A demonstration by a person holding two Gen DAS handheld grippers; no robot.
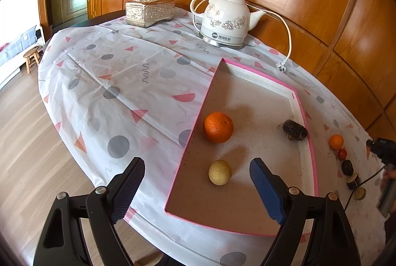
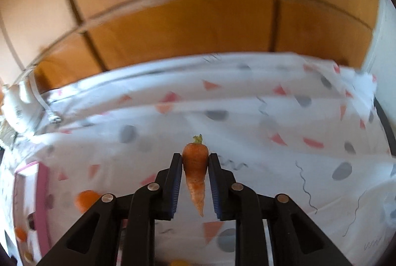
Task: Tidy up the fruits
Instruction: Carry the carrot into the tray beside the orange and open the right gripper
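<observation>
**Between the fingers: risks with the carrot lifted, tray part-filled**

Ahead of the left gripper (image 1: 196,188), fingers spread wide and holding nothing, lies the pink-rimmed tray (image 1: 305,117). A yellowish round fruit (image 1: 220,172) sits just beyond and between the fingertips; a large orange (image 1: 218,127) is farther out, and a dark fruit (image 1: 295,130) rests against the far-right wall. Risk: closing on the round fruit from this slant could squirt it forward; both round fruits would roll freely on the flat tray floor.

Right of the tray, on the cloth-covered surface (image 1: 104,73), a row of small items waits, a small orange (image 1: 336,142) among them.

Right gripper (image 2: 195,168): fingers pinching a small carrot (image 2: 195,167), held off the surface, leafy end forward, tapered tip hanging back between the fingers. Contact looks confined to the thick shoulder. Judgement: the taper could let it pivot or slide out during a quick swing; the view is motion-blurred. A drop would likely land on the surface, short of the tray.
</observation>
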